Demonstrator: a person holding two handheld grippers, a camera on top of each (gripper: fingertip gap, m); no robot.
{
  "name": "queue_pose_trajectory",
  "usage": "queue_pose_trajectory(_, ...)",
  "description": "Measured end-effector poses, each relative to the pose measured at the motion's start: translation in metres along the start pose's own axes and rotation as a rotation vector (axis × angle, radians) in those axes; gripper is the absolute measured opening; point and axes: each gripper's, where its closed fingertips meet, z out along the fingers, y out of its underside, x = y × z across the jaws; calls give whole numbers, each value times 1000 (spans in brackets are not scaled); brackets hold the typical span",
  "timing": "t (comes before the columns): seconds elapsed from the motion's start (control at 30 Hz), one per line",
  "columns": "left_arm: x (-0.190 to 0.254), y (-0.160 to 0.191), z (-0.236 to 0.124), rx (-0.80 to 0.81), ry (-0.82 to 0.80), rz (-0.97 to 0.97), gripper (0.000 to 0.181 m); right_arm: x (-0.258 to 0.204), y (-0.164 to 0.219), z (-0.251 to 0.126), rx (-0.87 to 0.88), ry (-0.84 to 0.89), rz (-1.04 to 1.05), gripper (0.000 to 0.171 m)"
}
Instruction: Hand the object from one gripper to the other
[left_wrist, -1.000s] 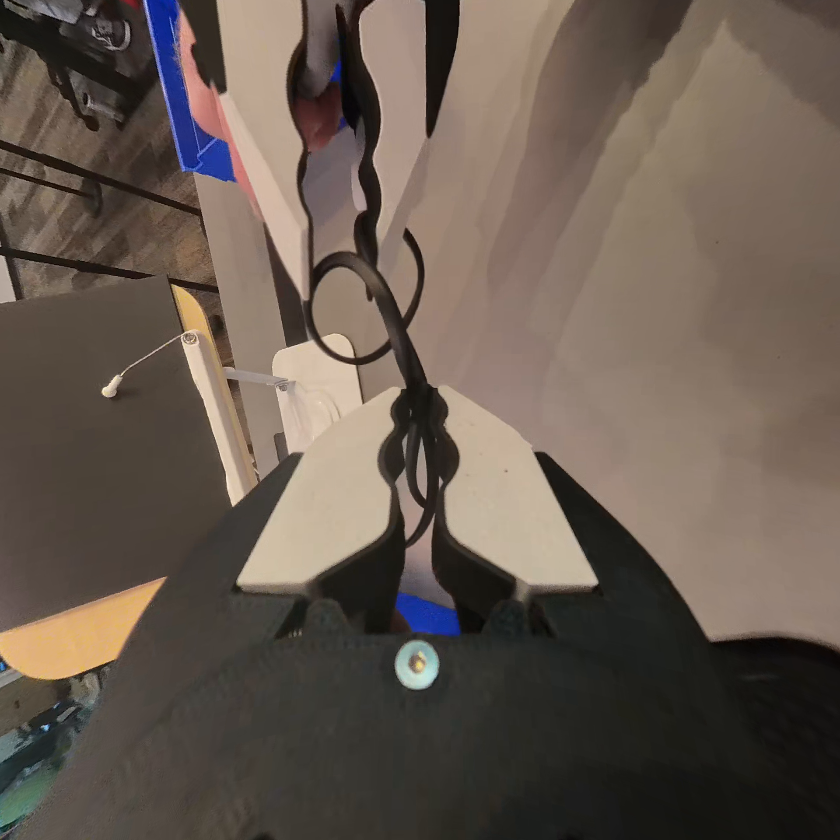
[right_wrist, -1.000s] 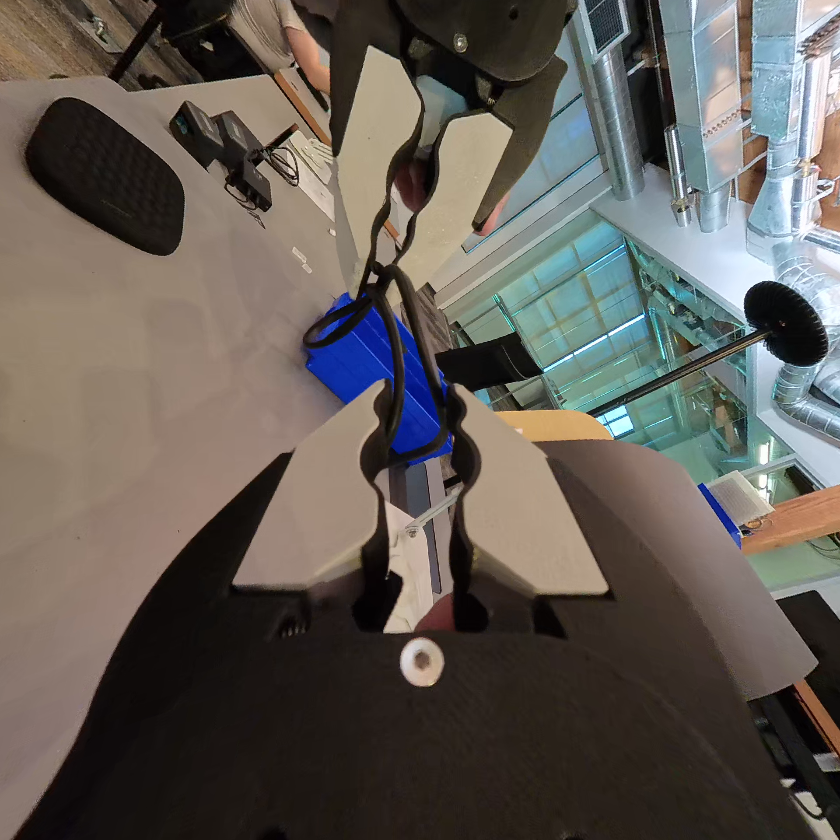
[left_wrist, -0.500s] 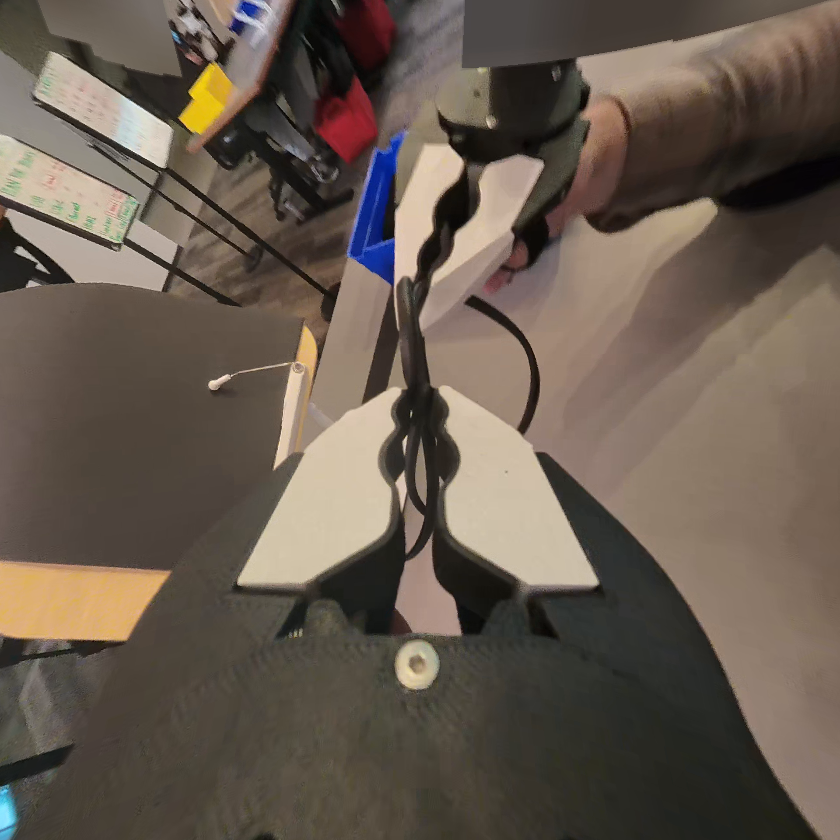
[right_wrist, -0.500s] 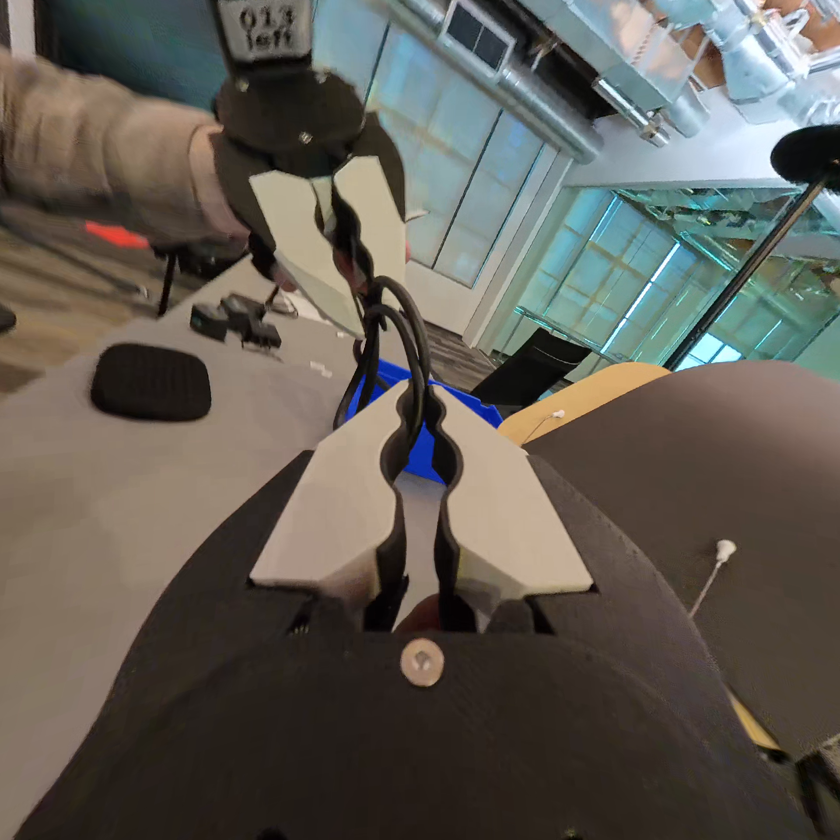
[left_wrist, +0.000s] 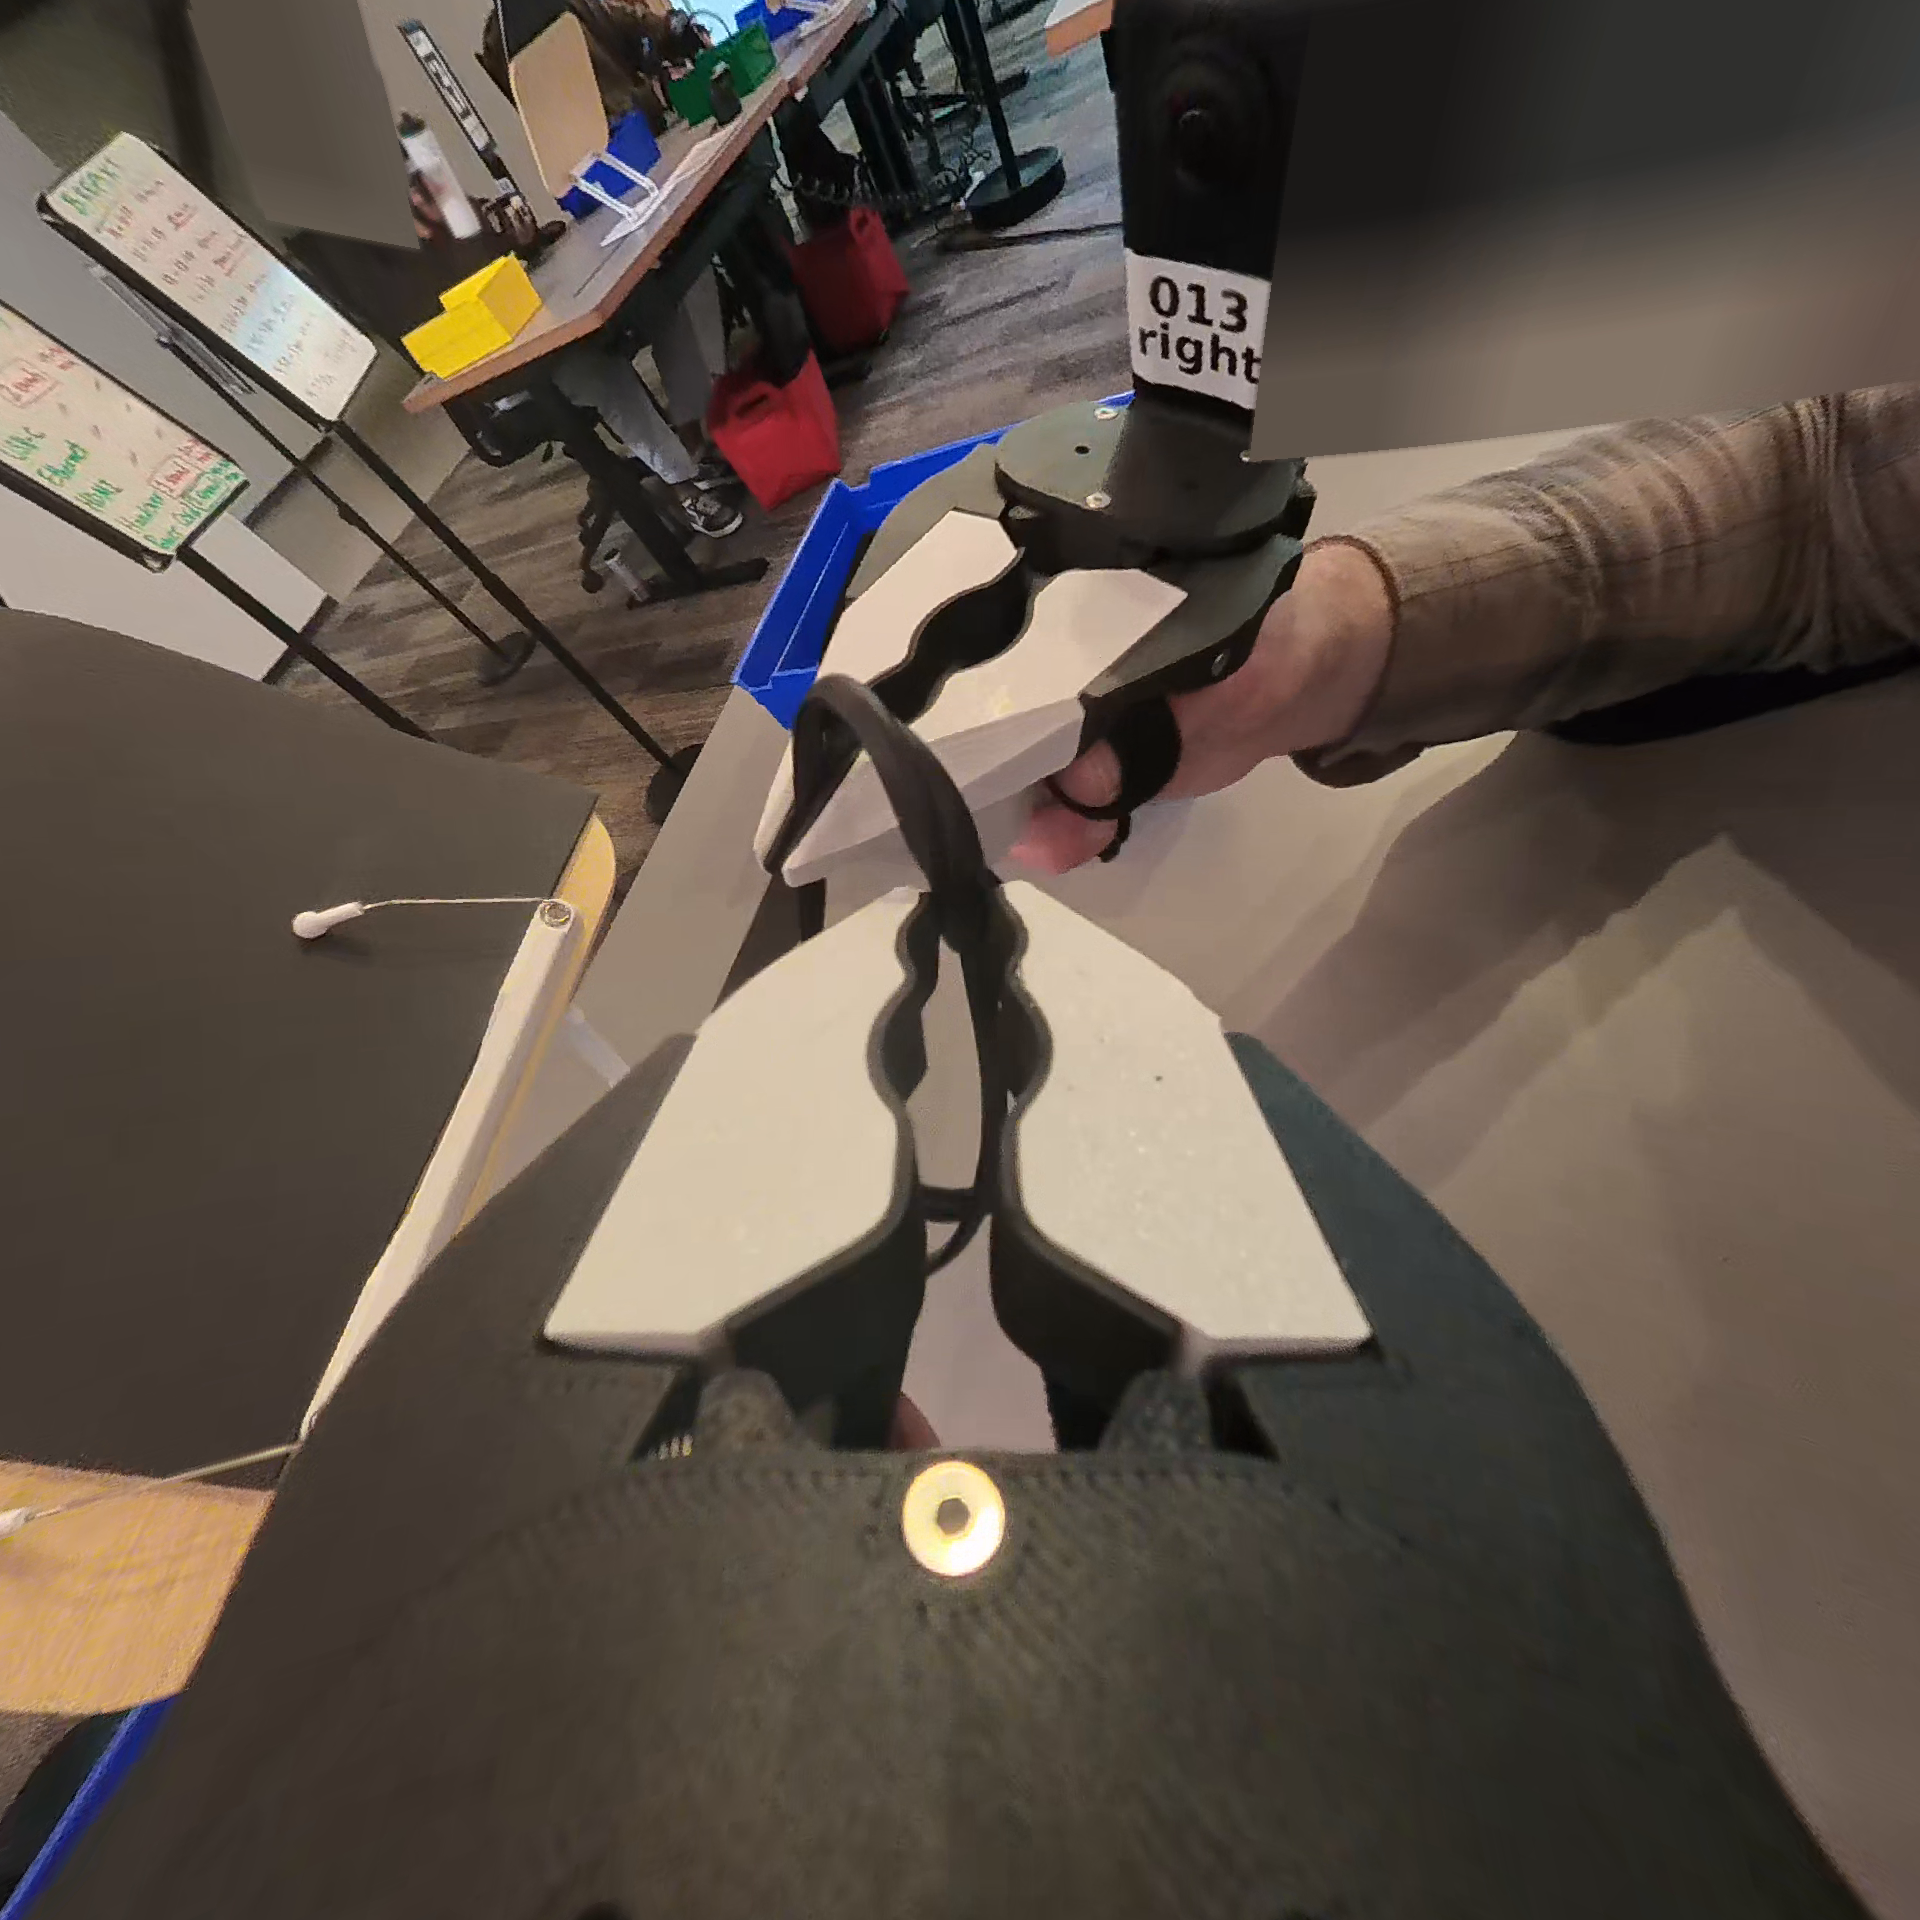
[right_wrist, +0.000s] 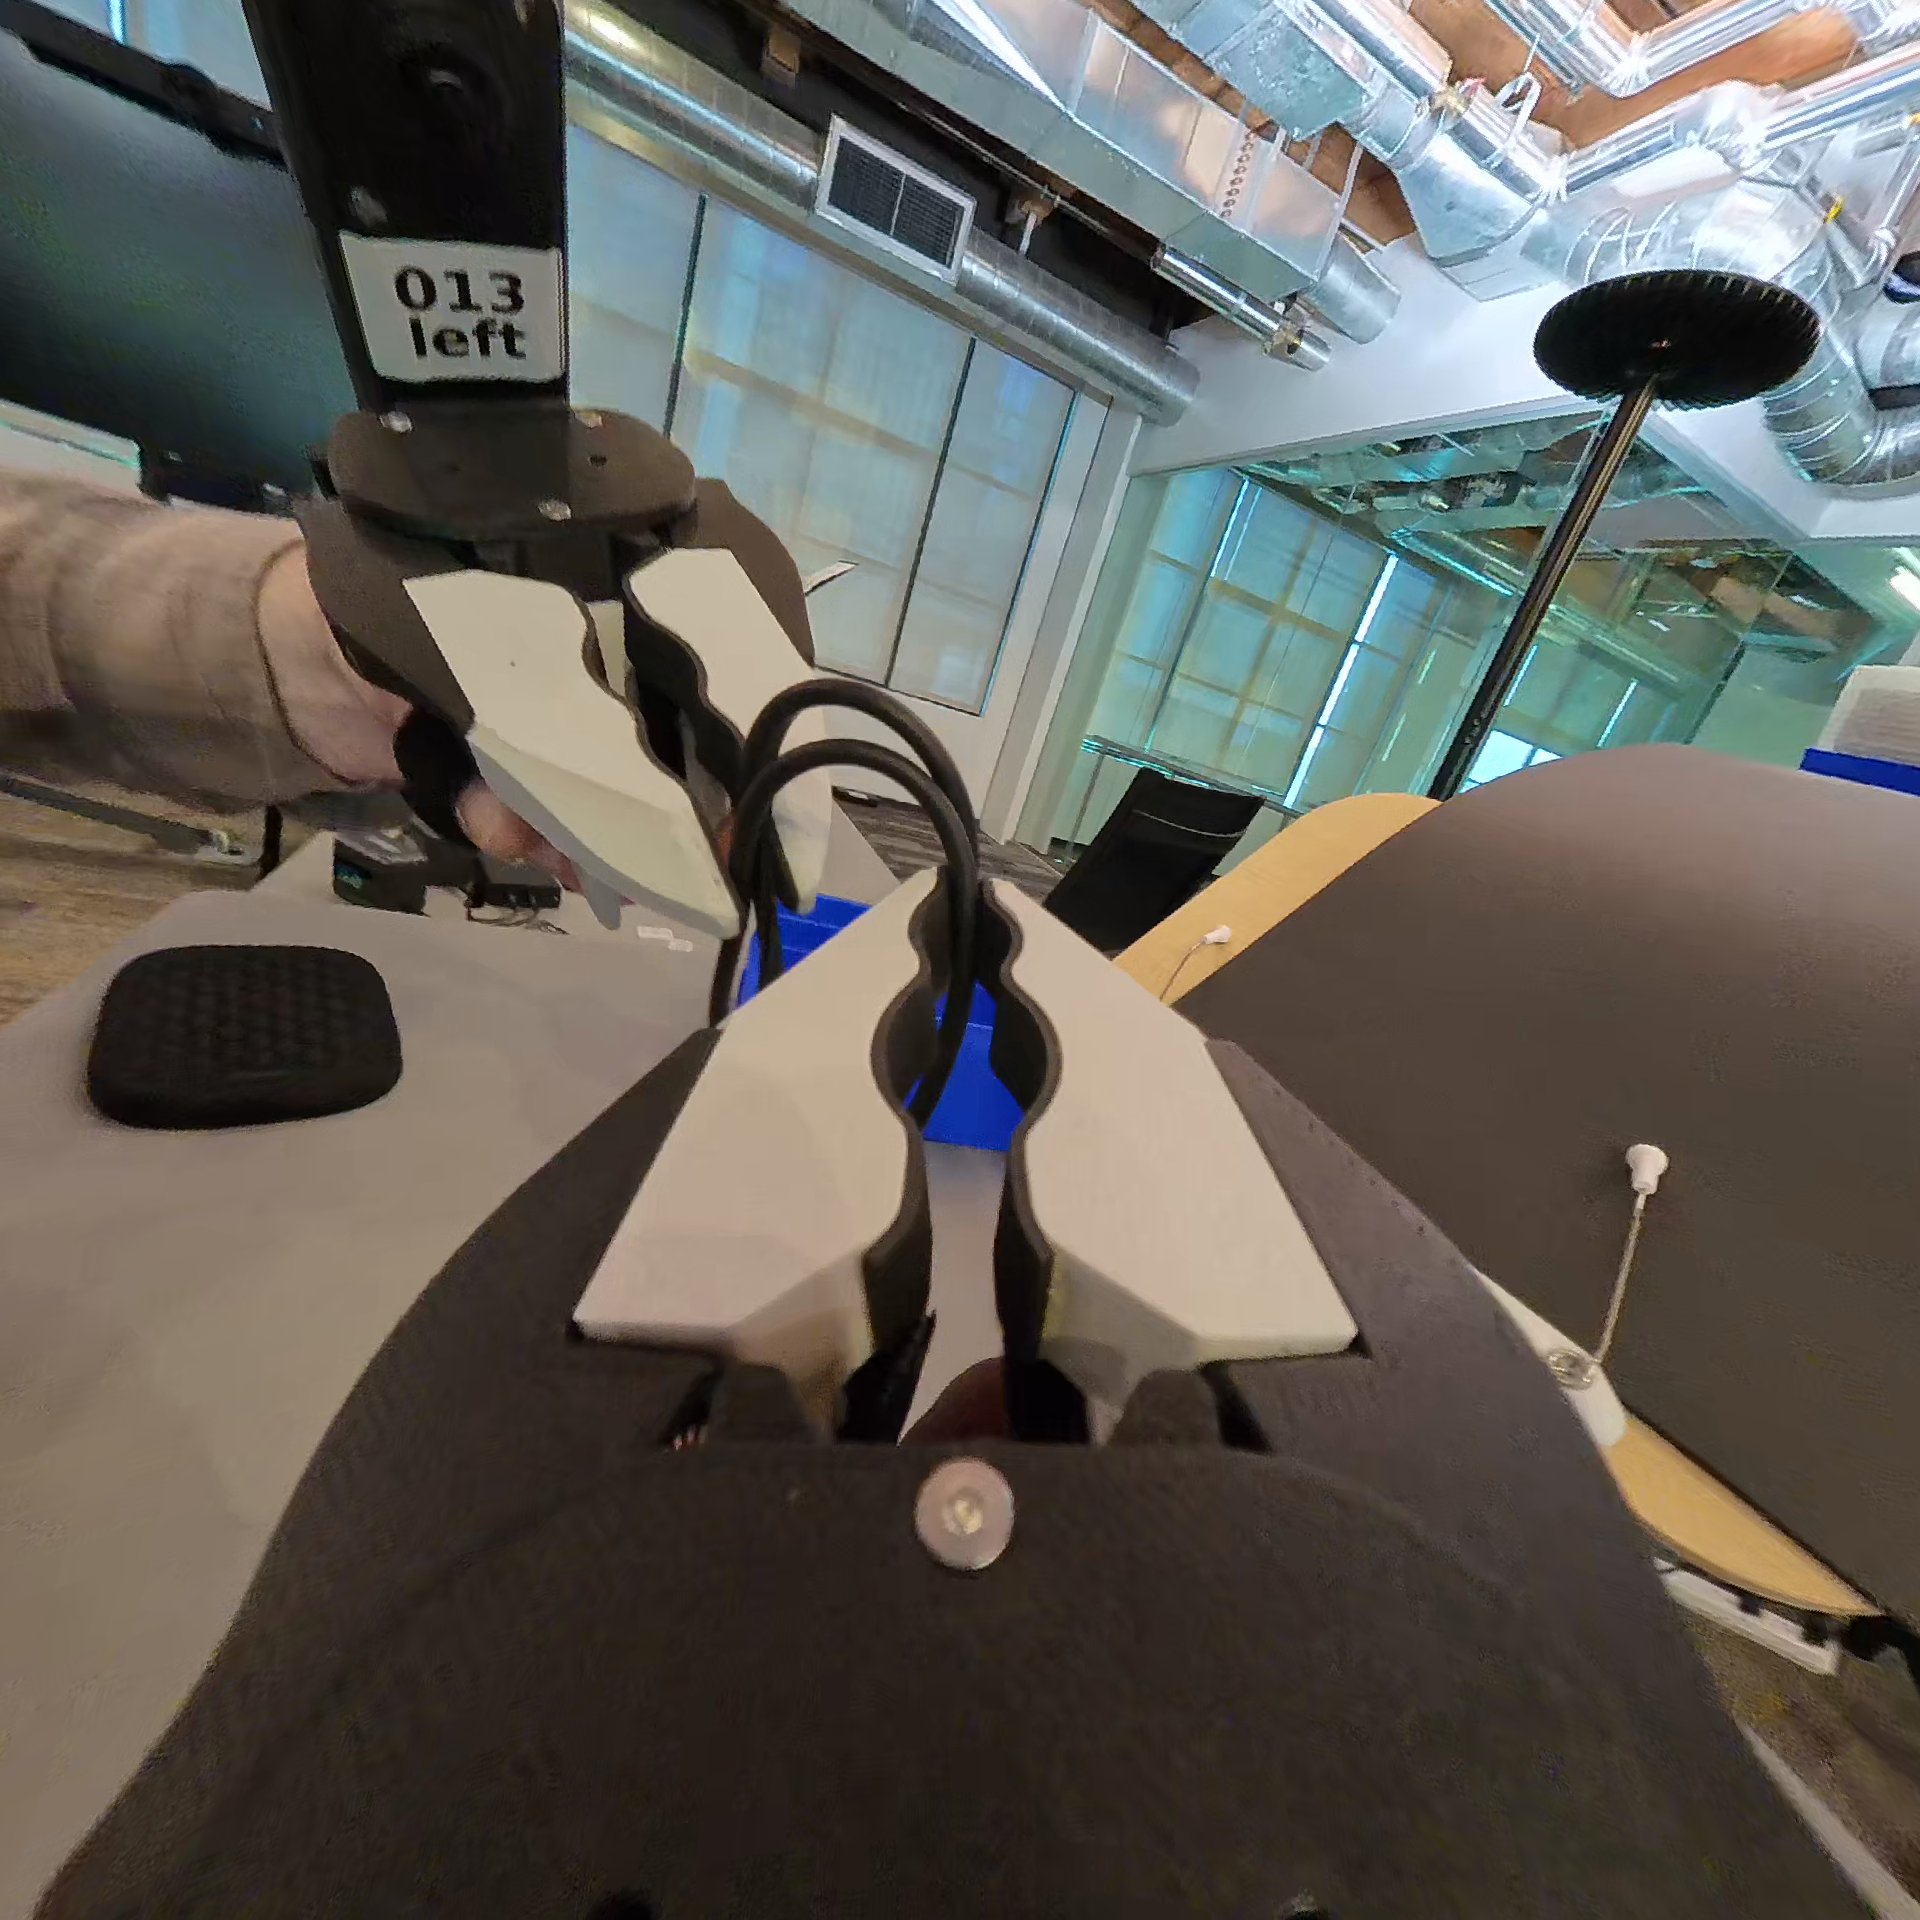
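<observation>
The object is a black looped cable (left_wrist: 914, 769). My left gripper (left_wrist: 961, 914) is shut on one end of the loop, with strands running down between its white fingers. My right gripper (right_wrist: 958, 904) is shut on the other end of the cable (right_wrist: 883, 769), which arches up out of its tips. The two grippers face each other a short way apart above the grey table (left_wrist: 1558, 1039). The right gripper (left_wrist: 800, 842) shows in the left wrist view, held by a hand. The left gripper (right_wrist: 764, 894) shows in the right wrist view.
A blue bin (left_wrist: 810, 603) stands at the table's far edge and also shows in the right wrist view (right_wrist: 977, 1081). A black textured pad (right_wrist: 244, 1034) and small black devices (right_wrist: 384, 873) lie on the table. A dark chair back (left_wrist: 208, 987) stands beside the table. The grippers are tip to tip, or close to it.
My right gripper, open around the cable a second ago, has shut on it. Both grippers have swung round and drawn slightly apart, so the cable now arches between them.
</observation>
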Motion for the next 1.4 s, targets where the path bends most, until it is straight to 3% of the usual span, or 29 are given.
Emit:
queue_pose_trajectory(0.3,-18,1,4,38,-119,1,13,-9,-5,1,40,-61,83,0)
queue_pose_trajectory(0.7,-21,4,0,48,-145,22,28,-12,-8,1,43,-78,82,0)
queue_pose_trajectory(0.87,-6,3,-10,53,-43,38,42,-5,-15,-5,55,-88,93,0)
queue_pose_trajectory(1.13,3,-16,-33,115,62,120,69,-21,-23,-12,81,-260,191,0)
queue_pose_trajectory(1.4,33,-26,-13,109,184,235,91,-49,-19,-18,85,-459,270,0)
